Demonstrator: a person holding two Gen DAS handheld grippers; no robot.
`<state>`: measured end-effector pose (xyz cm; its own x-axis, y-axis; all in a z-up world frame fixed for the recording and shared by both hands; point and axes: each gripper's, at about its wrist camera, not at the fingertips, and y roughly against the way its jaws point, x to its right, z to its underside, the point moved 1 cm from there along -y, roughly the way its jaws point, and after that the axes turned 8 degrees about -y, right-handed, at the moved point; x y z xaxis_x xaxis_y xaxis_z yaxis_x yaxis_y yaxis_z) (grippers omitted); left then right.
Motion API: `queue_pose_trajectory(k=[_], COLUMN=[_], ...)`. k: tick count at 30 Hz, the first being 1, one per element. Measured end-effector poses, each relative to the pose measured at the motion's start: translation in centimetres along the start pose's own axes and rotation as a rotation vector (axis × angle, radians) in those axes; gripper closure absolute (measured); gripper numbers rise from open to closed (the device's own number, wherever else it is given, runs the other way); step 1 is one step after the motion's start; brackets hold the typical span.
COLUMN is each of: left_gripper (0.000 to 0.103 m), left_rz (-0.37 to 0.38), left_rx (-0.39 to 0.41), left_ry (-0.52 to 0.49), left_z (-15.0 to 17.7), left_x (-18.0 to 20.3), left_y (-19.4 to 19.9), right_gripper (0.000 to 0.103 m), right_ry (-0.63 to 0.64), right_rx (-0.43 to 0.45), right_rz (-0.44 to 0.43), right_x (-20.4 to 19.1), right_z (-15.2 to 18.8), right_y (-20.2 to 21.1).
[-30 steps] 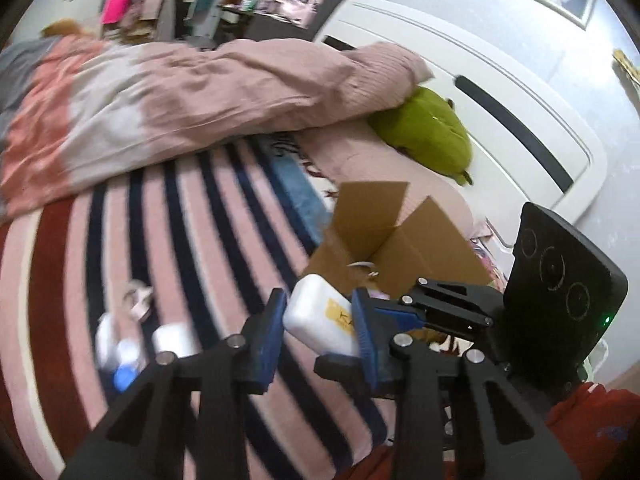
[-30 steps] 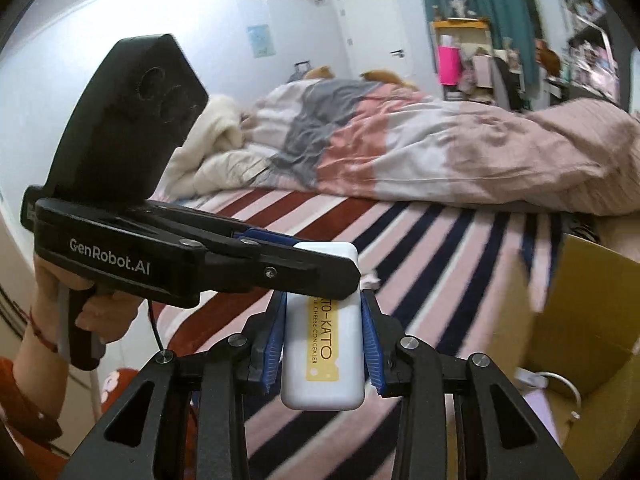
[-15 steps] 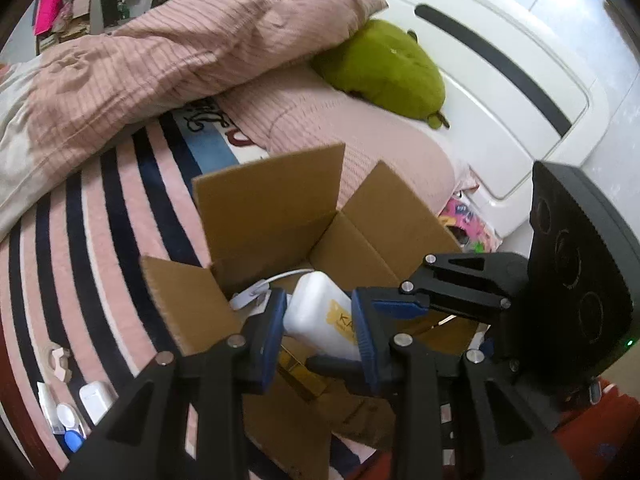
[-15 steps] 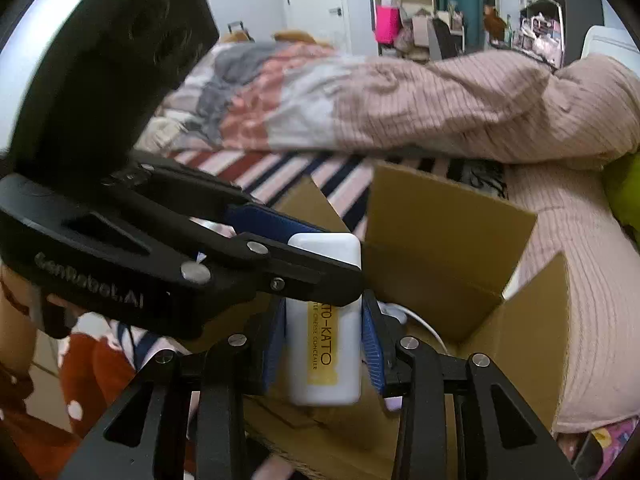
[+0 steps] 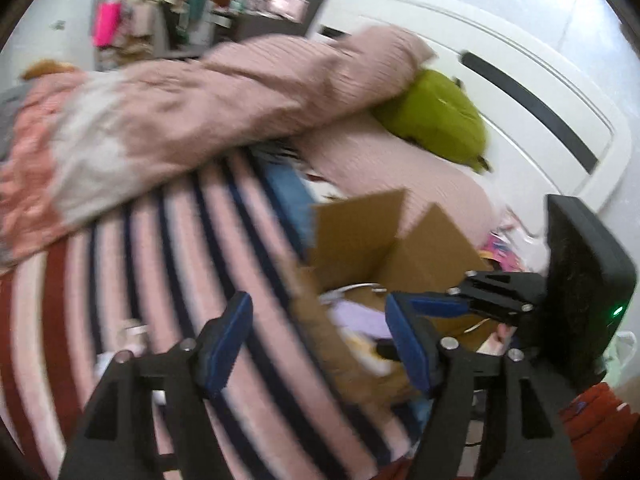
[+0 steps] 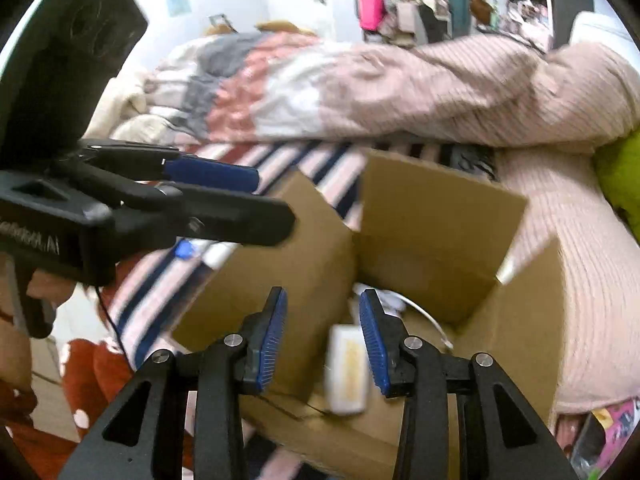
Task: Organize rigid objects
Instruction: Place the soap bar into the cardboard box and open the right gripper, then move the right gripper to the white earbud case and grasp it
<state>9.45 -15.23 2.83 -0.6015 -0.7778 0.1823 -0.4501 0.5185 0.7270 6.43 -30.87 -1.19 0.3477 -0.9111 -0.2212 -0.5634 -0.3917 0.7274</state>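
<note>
Two grippers: both are over the open cardboard box [image 6: 436, 232] on the striped bed cover [image 5: 168, 248].
Left gripper [image 5: 320, 340]: its jaws are opening wide, and nothing is between the blue pads [image 5: 230, 334].
Right gripper [image 6: 323, 338]: its jaws are opening a little. The pads do not press on anything.
White bottle [image 6: 347, 374]: it has a yellow label. It is blurry, loose, down inside the box, just past the right gripper's tips.
Box: flaps stand up. A white cord [image 6: 424, 314] lies inside.
Green plush toy [image 5: 436, 120]: on the bed by the white headboard [image 5: 532, 80].
</note>
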Motion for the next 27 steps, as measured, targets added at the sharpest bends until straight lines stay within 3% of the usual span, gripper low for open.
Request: queue_pose_trajectory(k=[4,7,9,12,14,18,22,27], left_gripper=[0.037,0.036,0.036,0.036,0.036,0.036,0.036,0.036], left_rz=[-0.124,-0.205,-0.234,-0.242,-0.248,-0.259,-0.262,-0.268], left_rx=[0.024,0.021,0.015,0.014,0.007,-0.018,-0.037,-0.059], left_ry=[0.05,0.106,0.132,0.202,0.234,0.293,0.331,0.359], left_z=[2.7,5.7,7.4,10.2,12.1,15.0,17.1,18.2], left_x=[-3.8,-7.4,-8.9,-11.5,-12.7,-14.5,-15.7,-16.9], left_y=[3.7,5.7,6.3,6.9,6.8,6.4,6.2,5.7], right_gripper=[0.069,0.069,0.068,0.055,0.054,0.04,0.04,0.04], right_ry=[0.065,0.126,0.167,0.226,0.22,0.217,0.193,0.13], right_rx=[0.048,0.03,0.005,-0.043,-0.091,-0.125,-0.153,-0.088], right_rz=[-0.099,-0.176,-0.214,-0.256,-0.259,-0.193,-0.028,0.011], right_x=[-3.9,-8.0,-10.4,-13.4,-14.7,-15.6,-14.0,-13.0], right_z=[-1.2,-1.8,-1.8,-1.4,-0.9,0.6,2.0,2.3], right_y=[-0.1,-1.7,-3.1,-6.1,-8.7,-13.9,-20.0,-22.3])
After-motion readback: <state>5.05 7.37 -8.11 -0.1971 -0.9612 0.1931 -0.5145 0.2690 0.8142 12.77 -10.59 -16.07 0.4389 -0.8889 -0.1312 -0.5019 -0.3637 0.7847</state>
